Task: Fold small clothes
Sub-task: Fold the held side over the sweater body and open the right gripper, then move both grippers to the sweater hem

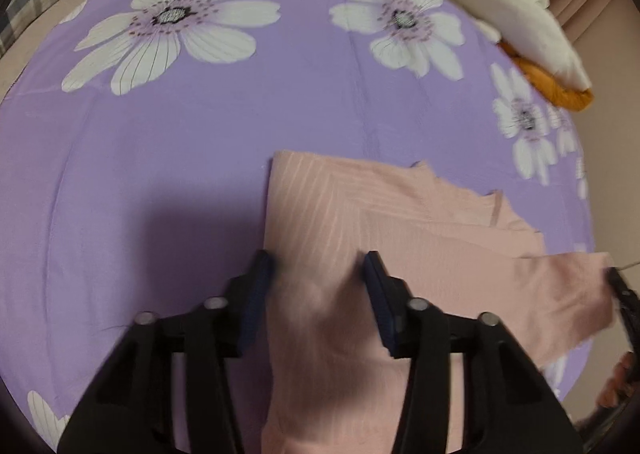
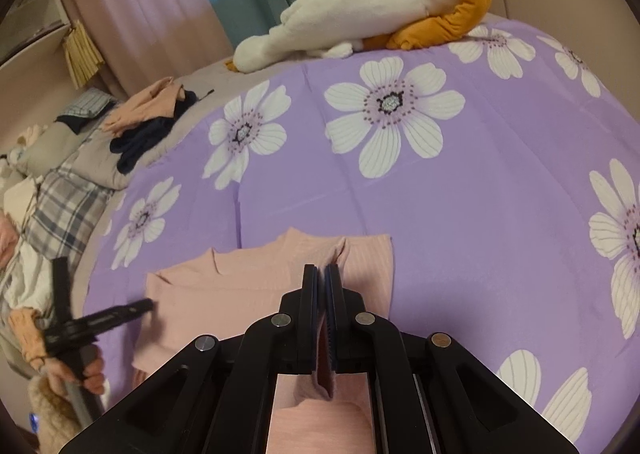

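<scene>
Two grippers over one pink ribbed top (image 1: 320, 222), which lies partly folded on the purple floral sheet (image 1: 200, 134), near the front edge of the bed in both views. Left gripper (image 1: 318, 274): jaws wide apart, blue pads (image 1: 260, 294) on either side of a strip of pink fabric that runs between them w/o being pinched; fabric there is blurred, so contact w/ the pads can't be judged. Right gripper (image 2: 321, 274): jaws pressed nearly together, a fold of the pink top caught between them, w/ a pinched edge hanging down behind the pads in the right wrist view. In that view the top's neckline sits toward the far side, one folded panel lying over its right part. Left gripper also shows at lower left of the right wrist view, held in a hand (image 2: 86, 370), fingers splayed, tip near the top's left edge. White and orange plush toy (image 2: 360, 10) lies at the far edge of the sheet; pile of dark and peach clothes (image 2: 152, 122) sits on the far left, well apart from the top.
</scene>
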`<state>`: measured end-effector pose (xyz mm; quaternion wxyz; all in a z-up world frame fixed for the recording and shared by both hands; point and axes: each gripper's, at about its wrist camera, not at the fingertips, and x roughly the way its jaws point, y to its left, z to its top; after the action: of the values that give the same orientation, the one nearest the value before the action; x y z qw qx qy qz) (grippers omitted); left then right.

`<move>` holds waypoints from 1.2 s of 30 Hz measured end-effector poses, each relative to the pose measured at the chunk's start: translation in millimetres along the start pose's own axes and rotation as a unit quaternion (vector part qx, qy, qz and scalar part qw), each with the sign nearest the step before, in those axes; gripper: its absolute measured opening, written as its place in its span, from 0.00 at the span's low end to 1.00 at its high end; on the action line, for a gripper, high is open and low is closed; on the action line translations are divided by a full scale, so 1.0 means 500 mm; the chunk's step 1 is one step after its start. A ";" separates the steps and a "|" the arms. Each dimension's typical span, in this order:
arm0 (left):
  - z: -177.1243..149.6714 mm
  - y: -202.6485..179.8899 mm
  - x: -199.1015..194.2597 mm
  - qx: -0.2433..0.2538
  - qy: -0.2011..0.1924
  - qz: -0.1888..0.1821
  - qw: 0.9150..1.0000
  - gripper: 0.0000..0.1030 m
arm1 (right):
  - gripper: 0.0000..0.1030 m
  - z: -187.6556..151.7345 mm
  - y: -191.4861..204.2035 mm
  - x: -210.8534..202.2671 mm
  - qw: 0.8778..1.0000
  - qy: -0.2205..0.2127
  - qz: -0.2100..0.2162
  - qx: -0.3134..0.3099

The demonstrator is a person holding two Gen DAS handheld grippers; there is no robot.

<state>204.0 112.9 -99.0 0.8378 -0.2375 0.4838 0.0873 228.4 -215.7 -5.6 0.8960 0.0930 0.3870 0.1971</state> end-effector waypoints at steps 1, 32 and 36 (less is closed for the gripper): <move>0.000 0.002 0.003 0.002 -0.006 0.015 1.000 0.15 | 0.05 0.002 0.001 0.002 1.000 0.001 -0.004 -0.002; -0.056 0.038 -0.064 -0.018 -0.005 -0.029 0.999 0.22 | 0.05 -0.102 -0.111 0.140 0.991 0.082 -0.106 0.023; -0.085 0.024 -0.059 -0.010 0.004 -0.027 1.000 0.29 | 0.05 -0.105 -0.103 0.142 0.990 0.079 -0.117 0.008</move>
<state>151.5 105.2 -95.4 0.8354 -0.2595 0.4796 0.0685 248.8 -231.3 -104.9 0.8788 0.0381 0.4662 0.0944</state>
